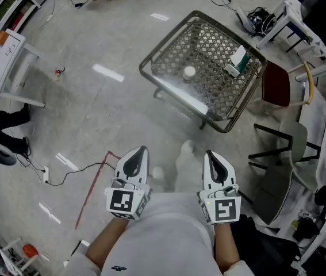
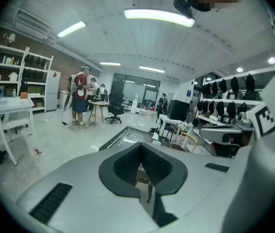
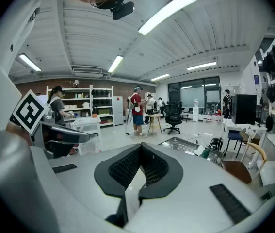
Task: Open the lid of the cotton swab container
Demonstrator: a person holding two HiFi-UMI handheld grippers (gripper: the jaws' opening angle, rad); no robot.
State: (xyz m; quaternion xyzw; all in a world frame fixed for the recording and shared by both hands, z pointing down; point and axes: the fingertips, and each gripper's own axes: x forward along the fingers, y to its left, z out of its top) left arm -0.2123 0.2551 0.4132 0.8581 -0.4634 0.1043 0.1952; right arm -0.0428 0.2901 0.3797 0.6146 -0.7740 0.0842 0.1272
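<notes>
A small round container with a white lid [image 1: 189, 72] stands on a metal mesh table [image 1: 168, 48] some way ahead of me. A green and white box [image 1: 238, 62] lies on the same table to its right; the box also shows in the left gripper view [image 2: 155, 137] and the right gripper view [image 3: 202, 151]. My left gripper [image 1: 141, 152] and right gripper [image 1: 210, 154] are held close to my body, side by side, well short of the table. Both are shut with nothing between their pads [image 2: 127, 165] [image 3: 153, 166].
A chair with a dark red seat [image 1: 276, 85] stands to the right of the table, and a black-framed chair [image 1: 277, 154] is nearer me. A white stand [image 1: 4, 56] is at the left. A cable and a red tape line [image 1: 91, 186] cross the floor. People stand far off [image 2: 80, 93].
</notes>
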